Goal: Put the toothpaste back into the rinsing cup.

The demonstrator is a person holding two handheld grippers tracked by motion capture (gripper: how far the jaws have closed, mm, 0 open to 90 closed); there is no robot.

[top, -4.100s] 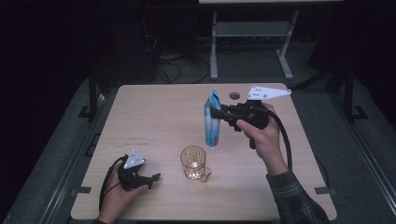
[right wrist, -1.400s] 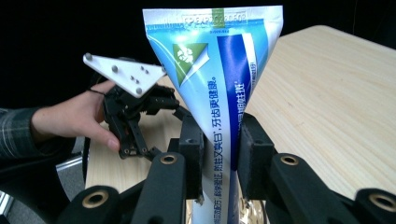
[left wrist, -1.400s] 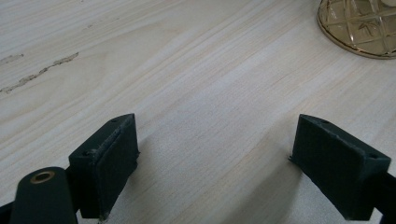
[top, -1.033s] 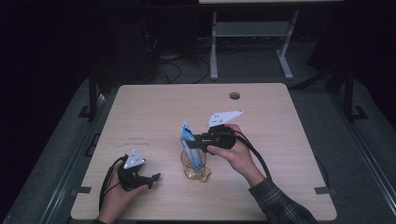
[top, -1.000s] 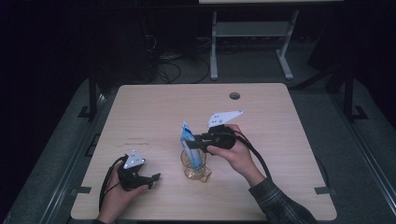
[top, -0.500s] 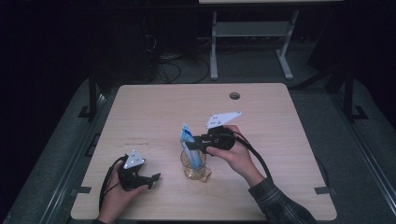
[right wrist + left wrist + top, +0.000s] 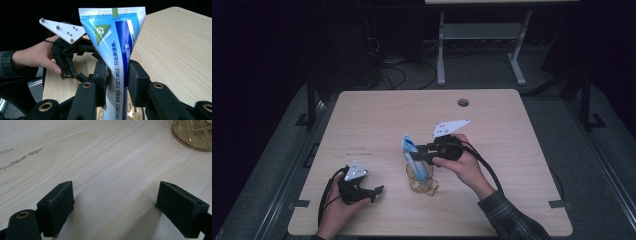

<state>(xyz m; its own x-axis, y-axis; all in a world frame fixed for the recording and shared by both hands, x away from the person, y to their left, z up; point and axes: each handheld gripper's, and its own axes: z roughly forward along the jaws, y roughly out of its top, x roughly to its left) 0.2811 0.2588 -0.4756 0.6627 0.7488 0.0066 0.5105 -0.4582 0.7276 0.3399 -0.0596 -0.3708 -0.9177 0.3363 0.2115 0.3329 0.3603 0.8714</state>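
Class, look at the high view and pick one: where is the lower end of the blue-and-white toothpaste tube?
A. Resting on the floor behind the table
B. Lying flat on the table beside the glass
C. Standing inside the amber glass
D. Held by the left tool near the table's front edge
C. The toothpaste tube stands upright with its lower end down in the amber glass, between the pads of the right tool.

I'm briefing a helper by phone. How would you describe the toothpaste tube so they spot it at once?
On the pale wooden table, find the amber cut-glass cup near the front middle. The blue-and-white plastic toothpaste tube stands in it, crimped end up, between the right gripper jaws: the tallest thing there.
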